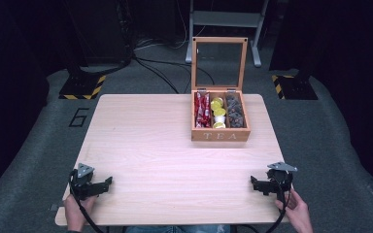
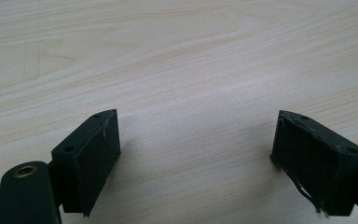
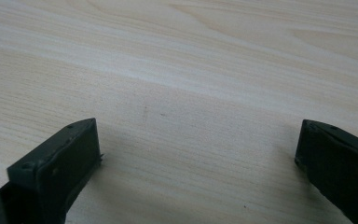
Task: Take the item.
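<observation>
step: start pose, nothing grasped | left gripper [image 1: 108, 182] and right gripper [image 1: 253, 182]: jaws released, well short of tea box [image 1: 220, 135] on desk [image 1: 145, 145] | next: likely reach to box

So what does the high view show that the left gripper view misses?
High view alone: the wooden tea box with its lid up, holding red packets, yellow capsules and dark sachets; also both hands, the right claw and the floor. Left gripper view alone: a close look at the left claw, its black jaws wide apart with nothing between them, and the fine wood grain. Both share the pale table and the left claw.
</observation>
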Demonstrator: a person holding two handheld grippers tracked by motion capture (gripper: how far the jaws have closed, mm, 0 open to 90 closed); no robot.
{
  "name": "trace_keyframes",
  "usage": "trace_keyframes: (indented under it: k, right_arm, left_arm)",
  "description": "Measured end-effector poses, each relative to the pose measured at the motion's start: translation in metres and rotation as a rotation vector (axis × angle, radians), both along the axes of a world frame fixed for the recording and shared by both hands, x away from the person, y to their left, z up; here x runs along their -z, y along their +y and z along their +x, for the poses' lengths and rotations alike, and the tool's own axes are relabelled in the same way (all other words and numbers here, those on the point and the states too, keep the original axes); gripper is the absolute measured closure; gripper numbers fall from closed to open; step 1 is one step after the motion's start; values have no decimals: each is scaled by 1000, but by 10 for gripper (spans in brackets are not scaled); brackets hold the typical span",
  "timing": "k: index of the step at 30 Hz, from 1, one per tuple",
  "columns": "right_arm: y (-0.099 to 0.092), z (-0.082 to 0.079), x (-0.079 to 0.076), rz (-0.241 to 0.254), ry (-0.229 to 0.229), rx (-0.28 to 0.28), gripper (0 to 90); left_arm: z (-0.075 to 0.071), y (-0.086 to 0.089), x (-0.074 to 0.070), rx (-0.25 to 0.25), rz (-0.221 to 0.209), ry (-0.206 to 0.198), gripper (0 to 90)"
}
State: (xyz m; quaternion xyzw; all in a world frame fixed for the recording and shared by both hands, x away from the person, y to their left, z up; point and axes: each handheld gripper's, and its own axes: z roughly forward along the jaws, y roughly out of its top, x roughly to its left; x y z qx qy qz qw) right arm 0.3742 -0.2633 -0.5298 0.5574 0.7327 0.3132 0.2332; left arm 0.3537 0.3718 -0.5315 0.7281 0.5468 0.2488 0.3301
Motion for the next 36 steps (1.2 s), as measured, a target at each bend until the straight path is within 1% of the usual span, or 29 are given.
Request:
trace_keyframes:
  k: [2, 3, 7, 8, 9, 11, 14, 21, 29, 32, 34, 35, 36]
  right_arm:
    - [0, 0, 0, 0, 0, 2, 0]
    - [1, -1, 0, 2, 1, 14, 0]
    - [1, -1, 0, -5, 2, 12, 0]
    - [1, -1, 0, 2, 1, 15, 0]
    - [0, -1, 0, -5, 1, 4, 0]
    - [-3, 0, 0, -7, -3, -38, 0]
    - [-4, 0, 0, -6, 0, -47, 0]
    - [-3, 1, 0, -12, 1, -49, 0]
    - [-2, 1, 0, -6, -2, -34, 0]
    - [-2, 1, 0, -13, 3, -40, 0]
    - [0, 1, -1, -9, 8, -28, 0]
    - [0, 2, -1, -4, 9, -23, 0]
    - [0, 3, -1, -9, 8, -28, 0]
  left_arm:
    - [0, 0, 0, -1, 3, 3, 149]
    - [0, 0, 0, 0, 3, 3, 149]
    - [0, 0, 0, 0, 3, 3, 148]
    - [0, 0, 0, 1, 3, 3, 148]
    - [0, 0, 0, 1, 3, 3, 148]
    - [0, 0, 0, 2, 3, 3, 148]
    - [0, 0, 0, 2, 2, 1, 148]
    - [0, 0, 0, 0, 1, 3, 149]
    - [0, 0, 0, -1, 2, 4, 145]
    - [1, 0, 0, 0, 4, 5, 141]
    - [1, 0, 0, 0, 0, 3, 139]
    - [1, 0, 0, 3, 0, 8, 137]
    - [1, 0, 0, 2, -1, 7, 136]
